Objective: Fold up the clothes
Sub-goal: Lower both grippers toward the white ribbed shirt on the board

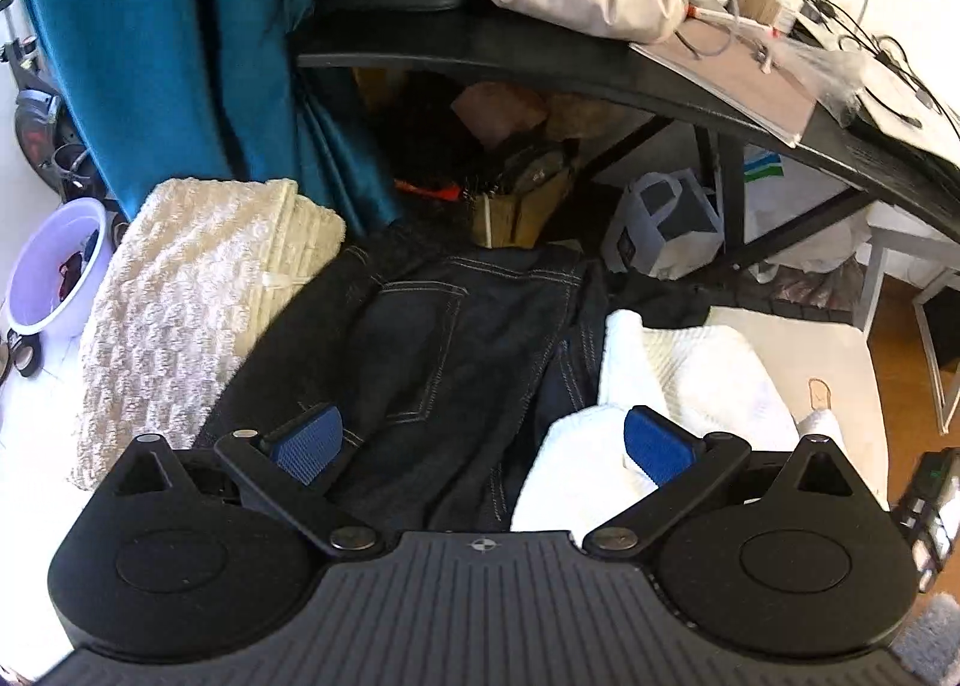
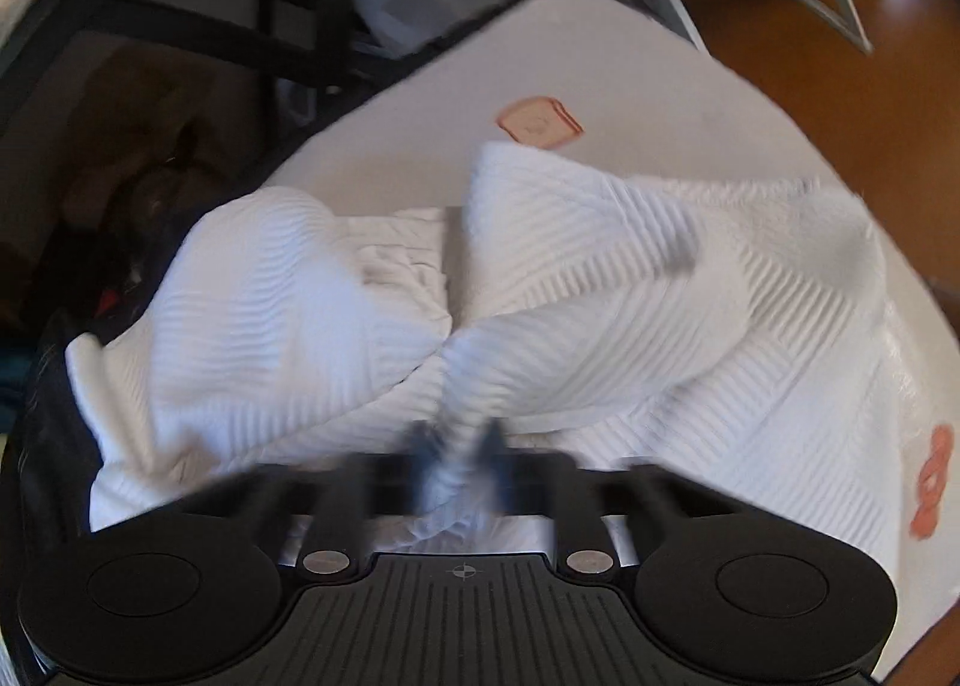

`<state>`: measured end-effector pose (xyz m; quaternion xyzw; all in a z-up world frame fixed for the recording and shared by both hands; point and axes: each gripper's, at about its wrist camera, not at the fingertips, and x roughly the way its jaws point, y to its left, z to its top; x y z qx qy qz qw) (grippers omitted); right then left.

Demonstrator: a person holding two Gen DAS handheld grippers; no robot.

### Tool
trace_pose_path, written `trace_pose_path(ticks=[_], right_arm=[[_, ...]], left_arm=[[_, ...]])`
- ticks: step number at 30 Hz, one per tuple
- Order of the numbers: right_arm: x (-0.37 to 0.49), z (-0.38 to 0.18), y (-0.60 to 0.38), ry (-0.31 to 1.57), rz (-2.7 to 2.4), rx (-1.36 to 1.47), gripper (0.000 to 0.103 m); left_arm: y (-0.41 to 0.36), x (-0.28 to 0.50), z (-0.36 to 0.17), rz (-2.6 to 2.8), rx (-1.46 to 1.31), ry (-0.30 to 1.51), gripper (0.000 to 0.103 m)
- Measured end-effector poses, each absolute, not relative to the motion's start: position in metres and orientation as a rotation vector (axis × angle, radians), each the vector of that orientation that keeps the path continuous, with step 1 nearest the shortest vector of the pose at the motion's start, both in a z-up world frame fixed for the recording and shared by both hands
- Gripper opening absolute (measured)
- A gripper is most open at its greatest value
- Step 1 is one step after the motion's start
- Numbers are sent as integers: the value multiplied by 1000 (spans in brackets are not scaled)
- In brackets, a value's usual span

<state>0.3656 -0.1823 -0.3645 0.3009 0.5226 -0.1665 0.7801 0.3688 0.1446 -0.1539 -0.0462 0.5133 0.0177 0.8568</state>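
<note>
Dark blue jeans (image 1: 456,338) lie spread on the bed, back pocket up, in the left wrist view. My left gripper (image 1: 483,440) hangs open over them, blue pads (image 1: 309,443) wide apart and holding nothing. To its right sits a crumpled white ribbed garment (image 1: 690,374). In the right wrist view that white garment (image 2: 600,290) lies bunched on a pale sheet (image 2: 630,80). My right gripper (image 2: 459,446) is shut on a gathered bit of its cloth, and the fingers are blurred by motion.
A folded cream knitted blanket (image 1: 192,296) lies left of the jeans. A teal curtain (image 1: 156,38) hangs behind it. A cluttered black desk (image 1: 540,62) overhangs bags at the far side. A lilac basin (image 1: 54,272) stands far left. Wooden floor (image 2: 840,56) shows right of the bed.
</note>
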Motion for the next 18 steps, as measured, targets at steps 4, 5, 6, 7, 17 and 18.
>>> trace_pose_path(ticks=[4, 5, 6, 7, 17, 18], right_arm=[[343, -326, -184, 1021, -269, 647, 6], [335, -315, -185, 998, -251, 646, 6], [326, -304, -185, 987, -236, 628, 6], [316, -294, -185, 976, -223, 608, 6], [199, -303, -218, 1247, -468, 586, 4], [198, -305, -218, 1249, -474, 583, 4]], left_arm=[[131, 374, -156, -1, -95, 1072, 102], [128, 375, -156, -7, -96, 1067, 102], [125, 377, -157, -13, -94, 1060, 102], [123, 379, -158, -18, -90, 1059, 102], [99, 410, -198, -77, -94, 1133, 102], [94, 414, -206, -90, -91, 1148, 102]])
